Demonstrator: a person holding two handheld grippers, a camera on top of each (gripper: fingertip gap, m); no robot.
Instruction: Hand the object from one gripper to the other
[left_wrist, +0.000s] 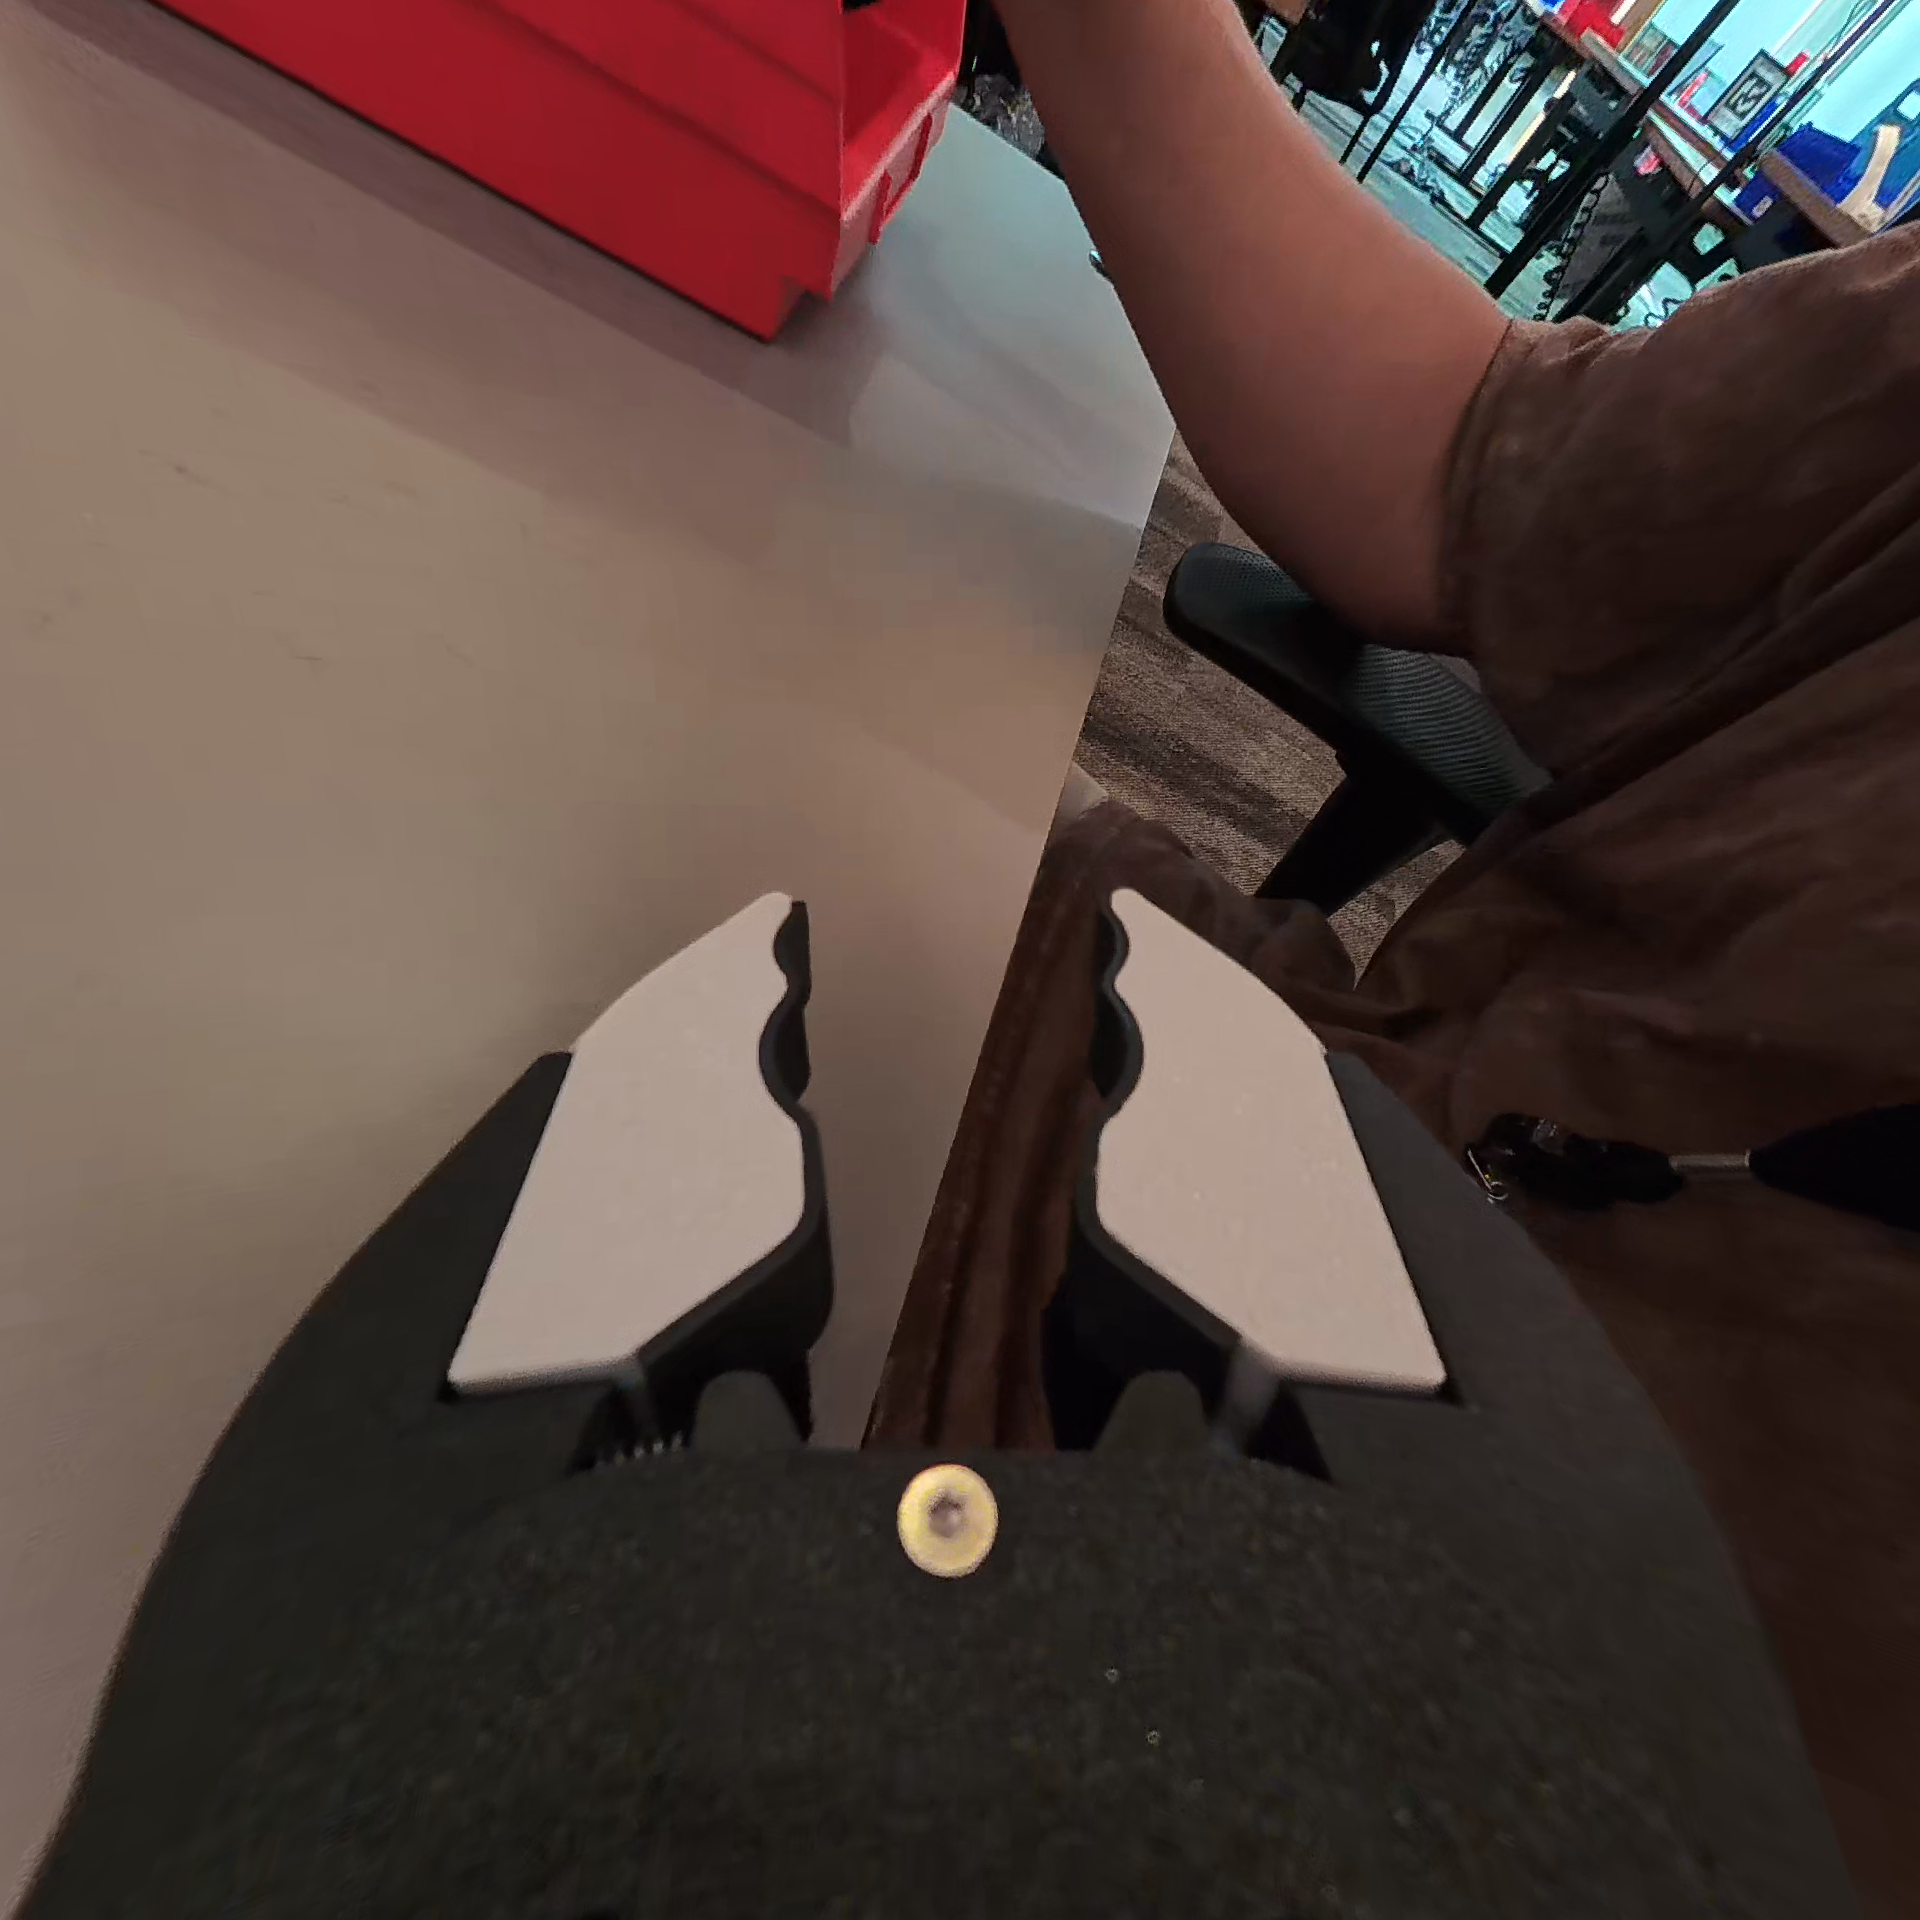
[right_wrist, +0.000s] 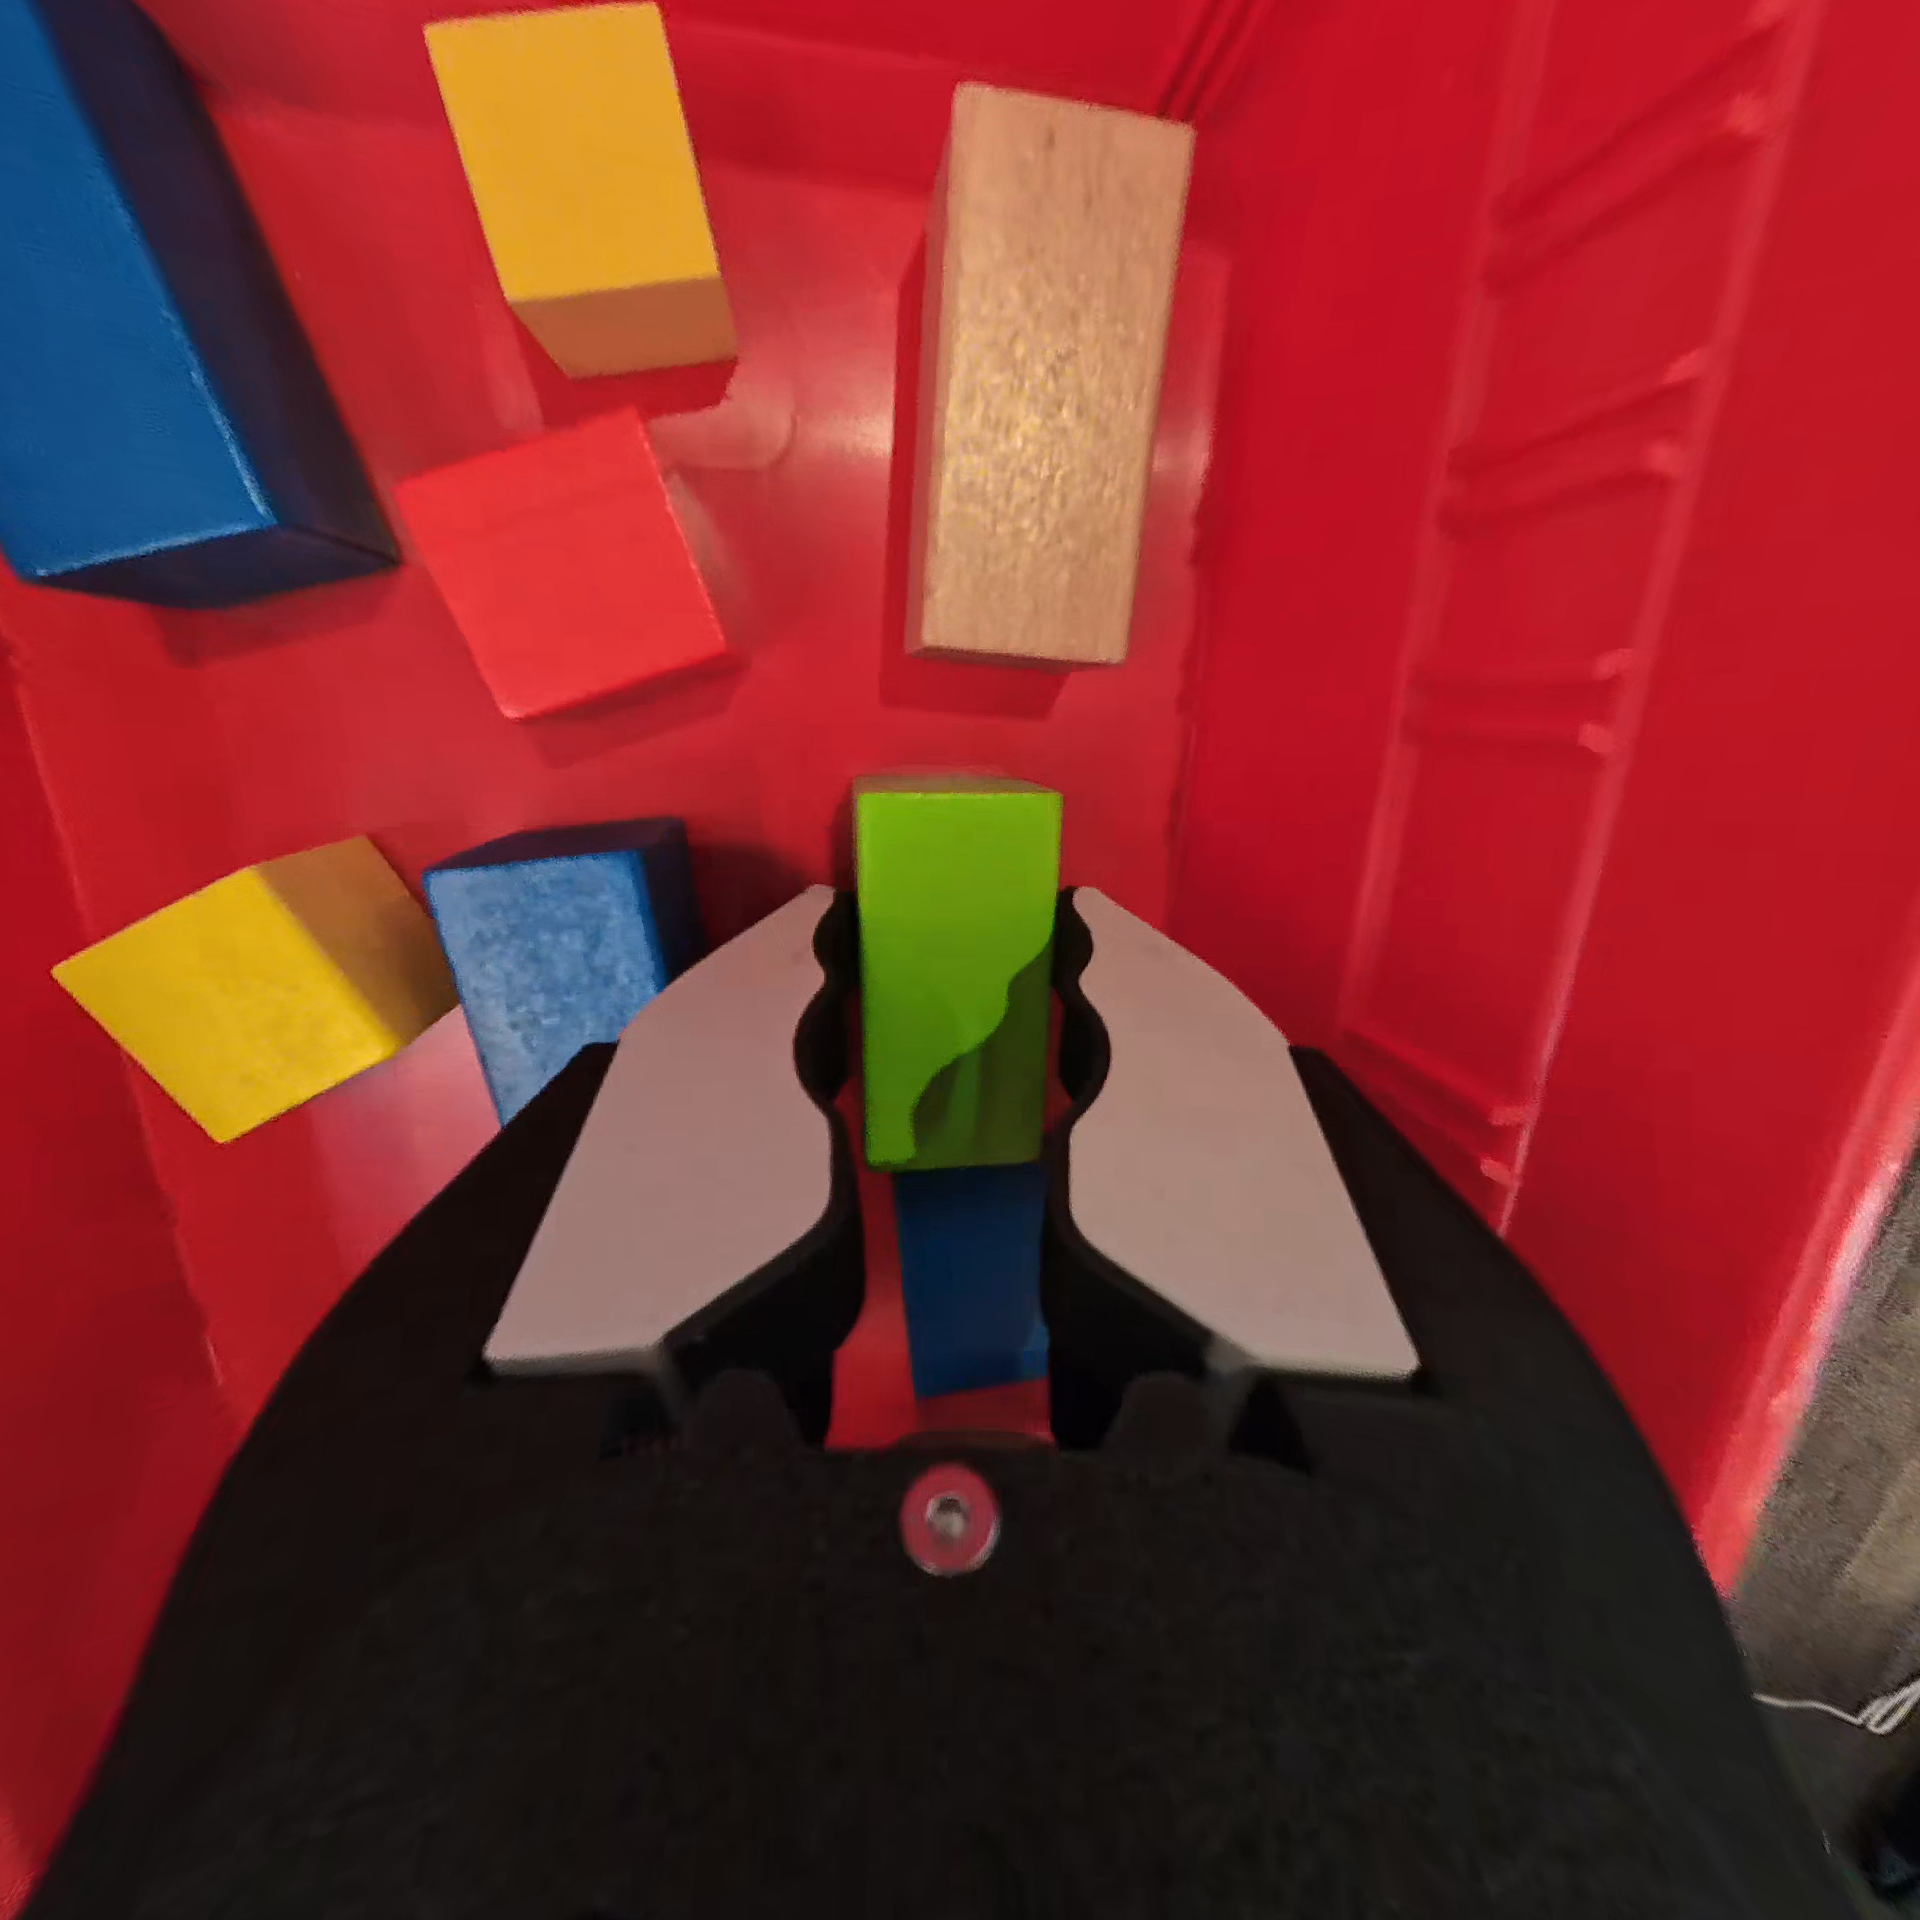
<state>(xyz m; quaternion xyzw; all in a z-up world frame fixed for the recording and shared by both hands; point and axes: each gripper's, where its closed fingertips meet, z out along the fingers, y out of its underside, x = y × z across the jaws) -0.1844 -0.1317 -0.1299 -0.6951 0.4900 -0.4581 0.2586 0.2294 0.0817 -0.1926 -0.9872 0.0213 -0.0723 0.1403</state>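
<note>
In the right wrist view, my right gripper (right_wrist: 956, 906) is inside a red bin (right_wrist: 1558, 623), pointing down at its floor. Its fingers press on both sides of an upright green block (right_wrist: 940, 935), so it is shut on it. A blue block (right_wrist: 971, 1278) lies on the bin floor just below the green one. In the left wrist view, my left gripper (left_wrist: 951, 914) is open and empty, over the near edge of a pale table (left_wrist: 416, 623). The red bin shows there at the table's far end (left_wrist: 623, 135). Neither gripper shows in the other's view.
Other blocks lie loose in the bin: a large blue one (right_wrist: 135, 312), two yellow ones (right_wrist: 582, 177) (right_wrist: 249, 987), a red one (right_wrist: 561, 561), a plain wooden one (right_wrist: 1049, 374) and a blue one (right_wrist: 551, 956). A person's arm (left_wrist: 1247, 312) and a black chair armrest (left_wrist: 1382, 696) are right of the table.
</note>
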